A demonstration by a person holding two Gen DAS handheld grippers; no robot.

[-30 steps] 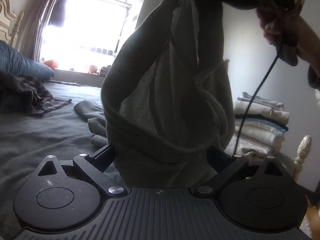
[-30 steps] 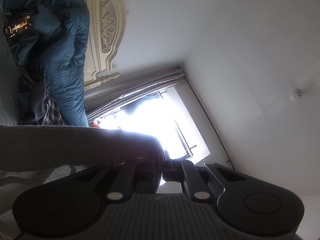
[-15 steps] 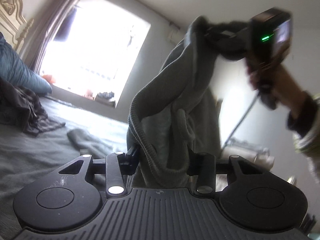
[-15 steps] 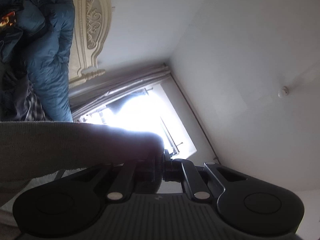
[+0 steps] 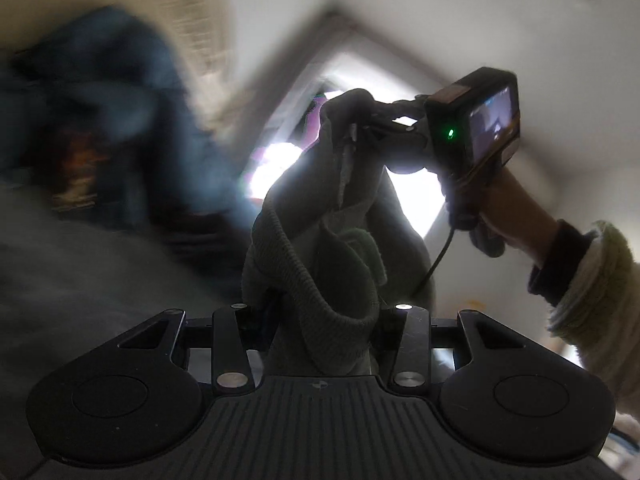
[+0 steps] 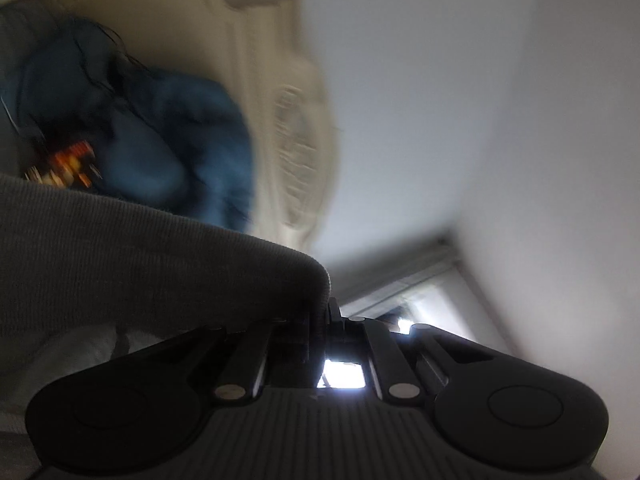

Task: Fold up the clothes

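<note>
Jaws of your left gripper [image 5: 320, 320], wide 1 second ago, now pinch the grey-green knit sweatshirt's ribbed hem [image 5: 316, 280]. Your right gripper [image 5: 360, 128] clamps its other end, so it hangs airborne between both, ready to spread and fold.

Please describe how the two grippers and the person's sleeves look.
Both grippers are matte black, with ribbed bodies, round side discs and silver rivets on the links. The right gripper carries a camera with a lit screen and green light; a black cable hangs below. The sleeve is fuzzy cream over a dark cuff.
</note>
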